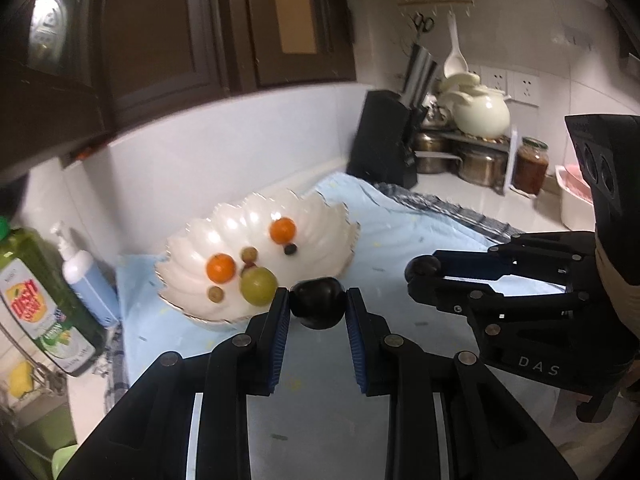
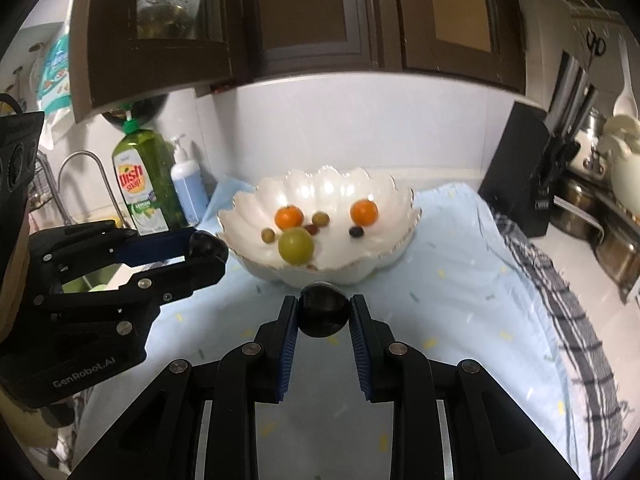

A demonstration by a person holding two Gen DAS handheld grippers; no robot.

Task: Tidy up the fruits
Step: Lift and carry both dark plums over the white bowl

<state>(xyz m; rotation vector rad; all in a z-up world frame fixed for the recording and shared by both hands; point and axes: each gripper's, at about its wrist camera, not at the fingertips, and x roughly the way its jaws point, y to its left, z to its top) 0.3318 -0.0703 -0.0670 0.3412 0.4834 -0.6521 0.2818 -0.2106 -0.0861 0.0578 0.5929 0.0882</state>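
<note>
A white scalloped bowl [image 1: 188, 248] [image 2: 384, 192] stands on a light blue cloth. It holds two small oranges [image 1: 221, 268] [image 2: 289, 217], a green round fruit [image 1: 258, 286] [image 2: 296, 246] and several small grapes. My left gripper [image 1: 318, 304] is shut on a dark plum [image 1: 318, 308], held above the cloth at the bowl's near rim; it shows at left in the right wrist view [image 2: 206, 246]. My right gripper [image 2: 324, 314] is shut on another dark plum [image 2: 324, 314], just before the bowl; it shows at right in the left wrist view [image 1: 420, 272].
A green dish soap bottle [image 2: 146, 176] and a blue pump bottle [image 2: 188, 186] stand left of the bowl by the sink. A black knife block [image 1: 382, 140], steel pots [image 1: 480, 164], a jar [image 1: 530, 166] and a checked towel [image 2: 560, 300] lie to the right.
</note>
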